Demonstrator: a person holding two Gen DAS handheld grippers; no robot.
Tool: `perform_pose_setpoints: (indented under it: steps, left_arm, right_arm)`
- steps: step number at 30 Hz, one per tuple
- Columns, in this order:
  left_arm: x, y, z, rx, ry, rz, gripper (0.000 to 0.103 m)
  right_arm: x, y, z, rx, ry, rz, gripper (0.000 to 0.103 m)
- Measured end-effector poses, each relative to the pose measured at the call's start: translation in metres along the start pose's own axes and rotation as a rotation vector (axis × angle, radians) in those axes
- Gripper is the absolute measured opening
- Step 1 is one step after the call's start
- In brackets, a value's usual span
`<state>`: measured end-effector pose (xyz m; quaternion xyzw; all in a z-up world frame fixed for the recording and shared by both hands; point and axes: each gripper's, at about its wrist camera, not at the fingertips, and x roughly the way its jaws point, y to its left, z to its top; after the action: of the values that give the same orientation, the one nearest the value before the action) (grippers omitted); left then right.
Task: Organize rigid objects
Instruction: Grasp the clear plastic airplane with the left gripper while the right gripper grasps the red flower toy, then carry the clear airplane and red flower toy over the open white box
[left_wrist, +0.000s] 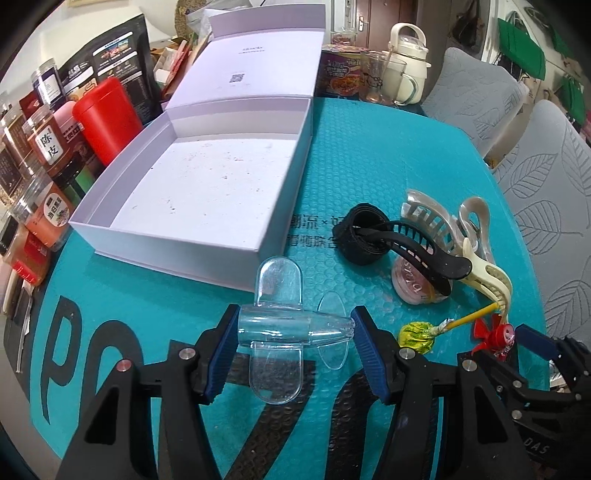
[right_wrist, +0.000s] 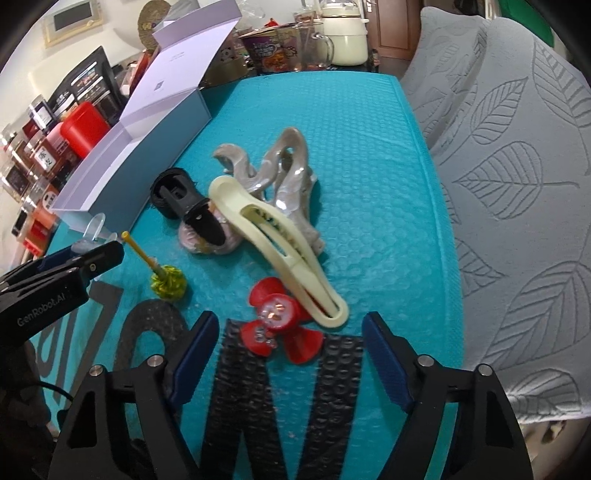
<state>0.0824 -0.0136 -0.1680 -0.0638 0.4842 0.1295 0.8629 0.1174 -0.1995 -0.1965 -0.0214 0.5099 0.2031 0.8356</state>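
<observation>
Left tongs (left_wrist: 293, 325) are clamped on the clear plastic plane (left_wrist: 280, 332), blue pads pressing nose and tail, so its long axis runs straight across the jaws, nine to three, wings pointing twelve and six. Whether it is lifted off the mat I cannot tell. The open white box (left_wrist: 207, 184) sits just beyond at about eleven o'clock from those tongs, lid flipped up behind it, floor bare. That looks like the coming move: carry the plane forward and slightly left over the near wall, and the left hand is plainly the nearer one.

Right tongs (right_wrist: 288, 332) are spread wide and grip nothing. The red propeller toy (right_wrist: 277, 325) lies between the fingers at twelve, with the cream hair clip (right_wrist: 284, 236) just beyond it, long axis running eleven to five. Behind that, a pearly claw clip (right_wrist: 284, 173), a black clip (right_wrist: 192, 206) and a wrapped lollipop (right_wrist: 166, 280) at ten.

Everything rests on a teal bubble mailer (right_wrist: 351, 129) covering the desk; jars and tins (left_wrist: 55, 147) crowd the left edge, and grey leaf-patterned chair backs (right_wrist: 517, 184) stand to the right.
</observation>
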Motion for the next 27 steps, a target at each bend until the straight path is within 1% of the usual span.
perform_pose_setpoints:
  steps: [2,3,4,6,7,8,10,17,19,27]
  left_arm:
    - [-0.001,0.004,-0.001,-0.008,-0.002,0.001,0.06]
    - [-0.002,0.005,-0.001,-0.01,-0.003,0.002,0.06]
    - [-0.003,0.007,-0.002,-0.012,-0.003,0.004,0.06]
    - [-0.005,0.009,-0.005,-0.015,-0.003,0.006,0.06]
    - [-0.006,0.011,-0.006,-0.017,-0.002,0.006,0.06]
    - [-0.007,0.012,-0.007,-0.02,-0.001,0.006,0.06]
    - [-0.009,0.015,-0.008,-0.027,0.0,0.001,0.06]
    - [-0.017,0.022,-0.012,-0.027,-0.006,-0.011,0.06]
    - [-0.02,0.024,-0.013,-0.024,-0.01,-0.014,0.06]
    - [-0.034,0.03,-0.018,0.005,-0.007,-0.038,0.06]
  right_arm:
    - [0.003,0.007,-0.002,-0.013,-0.011,-0.014,0.074]
    - [0.004,0.01,-0.003,-0.023,-0.017,-0.027,0.074]
    - [0.006,0.014,-0.004,-0.043,-0.024,-0.056,0.072]
    - [0.008,0.021,-0.007,-0.069,-0.041,-0.112,0.063]
    - [0.008,0.023,-0.009,-0.078,-0.054,-0.144,0.057]
    - [0.008,0.024,-0.01,-0.079,-0.064,-0.153,0.052]
    - [0.007,0.024,-0.012,-0.072,-0.065,-0.145,0.047]
    - [0.0,0.021,-0.019,-0.036,-0.051,-0.119,0.047]
    - [-0.005,0.02,-0.026,-0.032,-0.049,-0.109,0.047]
    - [-0.02,0.031,-0.037,-0.052,-0.04,-0.108,0.047]
